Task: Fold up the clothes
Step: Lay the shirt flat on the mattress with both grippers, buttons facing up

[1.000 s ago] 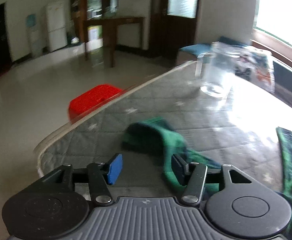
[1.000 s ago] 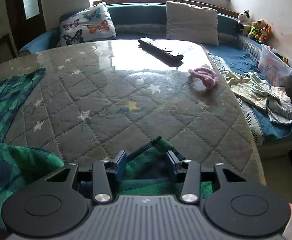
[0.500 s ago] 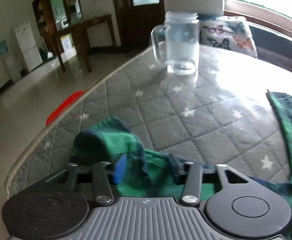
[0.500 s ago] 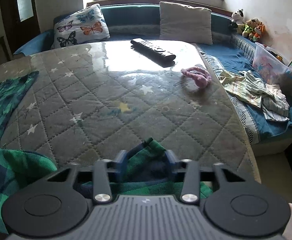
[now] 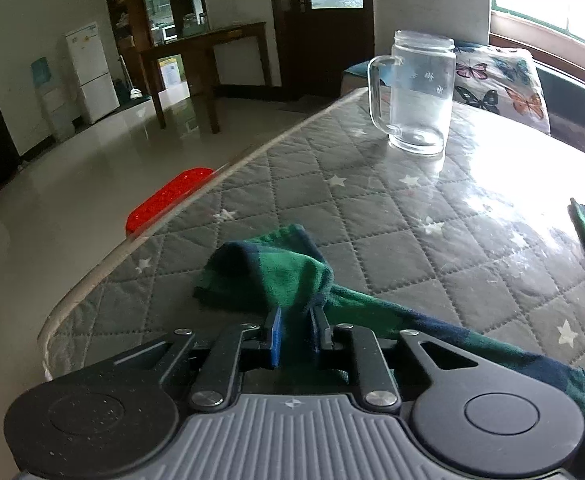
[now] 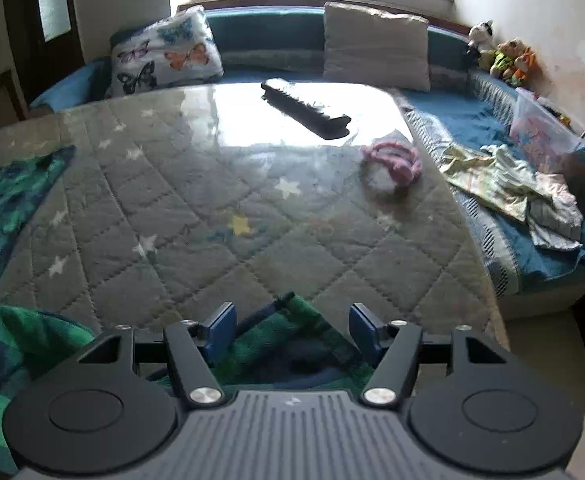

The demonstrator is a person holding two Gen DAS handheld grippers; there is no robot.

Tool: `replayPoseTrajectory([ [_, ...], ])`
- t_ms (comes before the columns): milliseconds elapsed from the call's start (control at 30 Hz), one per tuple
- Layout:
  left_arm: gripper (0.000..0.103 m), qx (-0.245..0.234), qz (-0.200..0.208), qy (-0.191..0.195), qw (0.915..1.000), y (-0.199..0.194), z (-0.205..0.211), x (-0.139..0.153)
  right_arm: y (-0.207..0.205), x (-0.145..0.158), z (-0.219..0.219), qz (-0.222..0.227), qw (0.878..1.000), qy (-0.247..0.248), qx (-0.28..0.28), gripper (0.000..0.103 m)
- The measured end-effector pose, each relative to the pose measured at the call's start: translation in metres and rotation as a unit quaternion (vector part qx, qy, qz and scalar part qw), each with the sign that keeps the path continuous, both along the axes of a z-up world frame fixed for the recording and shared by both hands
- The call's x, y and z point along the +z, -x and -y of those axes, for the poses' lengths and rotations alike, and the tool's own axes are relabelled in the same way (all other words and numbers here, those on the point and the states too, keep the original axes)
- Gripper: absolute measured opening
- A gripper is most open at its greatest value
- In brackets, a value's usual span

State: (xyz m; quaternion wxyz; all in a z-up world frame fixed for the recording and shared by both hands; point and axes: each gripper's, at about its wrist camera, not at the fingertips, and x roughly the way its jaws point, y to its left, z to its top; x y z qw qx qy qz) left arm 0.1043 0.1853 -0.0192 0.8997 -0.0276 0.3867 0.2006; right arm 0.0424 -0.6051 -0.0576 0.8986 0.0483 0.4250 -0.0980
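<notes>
Each claw (image 5: 295,330) is black with blue pads (silver screws, ribbed grey body).

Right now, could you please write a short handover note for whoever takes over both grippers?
Left gripper: jaws have just been closing, now pinched on a bunched fold of the green plaid garment.
Right gripper: jaws have just been opening, now wide, a garment corner lying loose between them.
The garment sprawls crumpled across the near edge of the quilted table.
Done: no neat fold visible.
Left: regrip with the right, spread flat, fold.
</notes>
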Motion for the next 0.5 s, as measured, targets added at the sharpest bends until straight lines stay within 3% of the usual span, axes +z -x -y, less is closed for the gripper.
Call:
replayPoseTrajectory([
  [67, 0.026, -0.001, 0.001, -0.003, 1.0000, 0.003, 0.004, 0.003, 0.000, -0.003, 0.002, 0.003, 1.000, -0.009, 0.001, 0.066],
  [167, 0.036, -0.015, 0.009, -0.003, 0.9999, 0.010, 0.015, 0.010, 0.002, -0.003, 0.002, 0.004, 1.000, -0.011, 0.011, 0.057],
  [233, 0.042, -0.027, 0.016, -0.001, 0.9995, 0.014, 0.024, 0.014, 0.004, -0.001, 0.003, 0.005, 1.000, -0.013, 0.015, 0.044],
  [300, 0.045, -0.044, 0.023, 0.003, 0.9988, 0.019, 0.036, 0.019, 0.006, 0.001, 0.003, 0.007, 1.000, -0.015, 0.019, 0.018],
  [500, 0.047, -0.148, 0.036, 0.022, 0.9881, 0.027, 0.101, 0.030, 0.017, 0.012, -0.004, 0.031, 0.999, 0.022, 0.006, 0.011],
])
